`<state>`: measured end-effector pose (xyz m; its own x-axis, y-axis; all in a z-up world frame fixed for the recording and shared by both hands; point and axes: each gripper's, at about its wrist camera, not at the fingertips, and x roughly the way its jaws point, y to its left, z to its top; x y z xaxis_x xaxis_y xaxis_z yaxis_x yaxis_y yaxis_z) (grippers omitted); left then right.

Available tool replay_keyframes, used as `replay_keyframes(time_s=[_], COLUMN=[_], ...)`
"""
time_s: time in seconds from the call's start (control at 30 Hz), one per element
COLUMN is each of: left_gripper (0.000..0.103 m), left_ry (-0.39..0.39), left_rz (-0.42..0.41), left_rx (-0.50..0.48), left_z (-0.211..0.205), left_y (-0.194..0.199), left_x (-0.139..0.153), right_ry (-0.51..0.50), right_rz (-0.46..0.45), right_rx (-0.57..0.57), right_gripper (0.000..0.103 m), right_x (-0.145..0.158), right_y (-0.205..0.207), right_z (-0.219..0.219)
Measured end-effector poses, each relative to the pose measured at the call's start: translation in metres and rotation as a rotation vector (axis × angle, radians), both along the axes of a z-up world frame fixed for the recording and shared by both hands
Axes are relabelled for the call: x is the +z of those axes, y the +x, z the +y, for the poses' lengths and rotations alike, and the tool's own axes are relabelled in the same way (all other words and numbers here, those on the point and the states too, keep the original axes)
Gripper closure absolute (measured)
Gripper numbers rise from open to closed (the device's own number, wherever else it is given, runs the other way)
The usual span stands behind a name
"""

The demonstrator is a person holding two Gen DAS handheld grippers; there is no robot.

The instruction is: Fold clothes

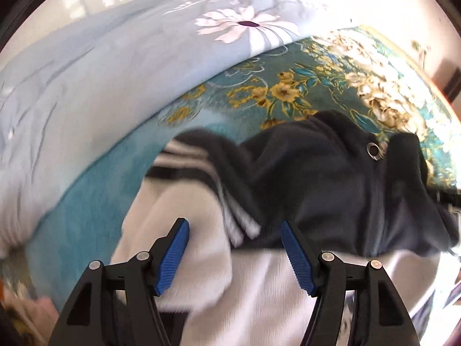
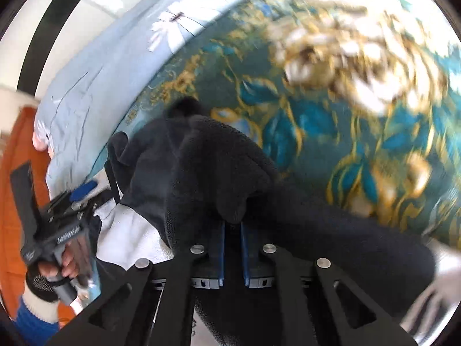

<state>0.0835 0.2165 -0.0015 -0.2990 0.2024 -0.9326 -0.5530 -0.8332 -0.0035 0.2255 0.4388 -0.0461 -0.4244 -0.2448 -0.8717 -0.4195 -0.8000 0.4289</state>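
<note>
right wrist view: the right gripper (image 2: 232, 227) has its blue pads drawn close together, pinching a fold of the dark fleece jacket (image 2: 207, 158), which drapes over the fingers. left wrist view: the left gripper (image 1: 234, 232) stands with its jaws spread wide, holding nothing, above the jacket's white fleece lining (image 1: 201, 230) and striped cuff (image 1: 184, 155). the jacket lies on a teal floral blanket (image 1: 288, 86); beyond it, a pale blue flowered duvet (image 1: 115, 72).

Fleece jacket (image 1: 331, 178): dark, matt, fuzzy cloth; metal zipper pull (image 1: 373, 150). Blanket (image 1: 288, 92): teal plush, floral. Quilt (image 1: 100, 66): smooth blue cloth. Left gripper (image 1: 234, 229): matt black plastic, ribbed blue pads (image 1: 174, 255).
</note>
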Motion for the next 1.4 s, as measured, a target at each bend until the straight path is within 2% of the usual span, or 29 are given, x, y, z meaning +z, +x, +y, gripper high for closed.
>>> replay_keyframes(time_s=[0.07,0.17,0.23,0.3,0.37,0.43,0.47,0.63,0.7,0.8,0.9,1.0,1.07,1.1,1.13,1.17,1.2,1.23,1.3,1.4], left_gripper=[0.033,0.033,0.033,0.033,0.033,0.033,0.033,0.033,0.033,0.033,0.033,0.033,0.033,0.036,0.056,0.063,0.076,0.077,0.077,0.078], left_ry=[0.027,0.04,0.032,0.037,0.065,0.123,0.147,0.253,0.257,0.178,0.094,0.137,0.177,0.174,0.162,0.149,0.14,0.115,0.061,-0.047], left_rz=[-0.004,-0.008,-0.022,-0.051,-0.097,-0.144,-0.166,-0.296,-0.324,-0.297,-0.263,-0.302,-0.28,-0.267,-0.254,-0.242,-0.238,-0.23,-0.159,0.056], left_rx=[0.037,0.112,0.176,0.257,0.353,0.467,0.514,0.723,0.8,0.817,0.745,0.762,0.797,0.788,0.769,0.75,0.726,0.715,0.71,0.695], left_z=[-0.02,-0.048,-0.068,-0.094,-0.122,-0.153,-0.167,-0.22,-0.232,-0.231,-0.217,-0.217,-0.22,-0.218,-0.214,-0.21,-0.204,-0.197,-0.187,-0.18], left_y=[0.01,0.013,0.014,0.013,0.012,0.011,0.013,0.024,0.029,0.032,0.034,0.037,0.039,0.039,0.037,0.036,0.033,0.029,0.017,-0.014], left_x=[0.01,0.02,0.019,0.018,0.015,0.011,0.008,-0.016,-0.03,-0.046,-0.063,-0.082,-0.083,-0.082,-0.08,-0.079,-0.076,-0.071,-0.051,0.003], right_ry=[0.09,0.331,0.454,0.49,0.452,0.427,0.428,0.365,0.324,0.264,0.178,0.133,0.118,0.103,0.092,0.081,0.07,0.06,0.055,0.065], right_rz=[0.019,0.01,-0.029,-0.091,-0.11,-0.081,-0.053,0.152,0.204,0.189,0.157,0.126,0.103,0.092,0.09,0.091,0.092,0.093,0.089,0.082], right_rx=[0.003,0.003,0.025,0.02,-0.01,-0.062,-0.095,-0.256,-0.307,-0.355,-0.403,-0.421,-0.421,-0.418,-0.42,-0.422,-0.425,-0.428,-0.427,-0.428], right_gripper=[0.095,0.095,0.095,0.095,0.093,0.084,0.072,0.063,0.055,0.054,0.054,0.054,0.054,0.054,0.054,0.054,0.054,0.054,0.054,0.054], right_x=[0.021,0.05,0.052,0.037,0.027,0.03,0.038,0.09,0.099,0.094,0.083,0.075,0.069,0.066,0.065,0.065,0.065,0.064,0.066,0.07], right_y=[-0.005,-0.017,-0.027,-0.034,-0.032,-0.022,-0.015,0.04,0.066,0.093,0.119,0.139,0.148,0.152,0.156,0.159,0.163,0.167,0.169,0.173], right_z=[0.011,0.021,0.019,0.02,0.021,0.025,0.025,0.014,0.001,-0.018,-0.037,-0.06,-0.074,-0.08,-0.086,-0.091,-0.096,-0.101,-0.108,-0.114])
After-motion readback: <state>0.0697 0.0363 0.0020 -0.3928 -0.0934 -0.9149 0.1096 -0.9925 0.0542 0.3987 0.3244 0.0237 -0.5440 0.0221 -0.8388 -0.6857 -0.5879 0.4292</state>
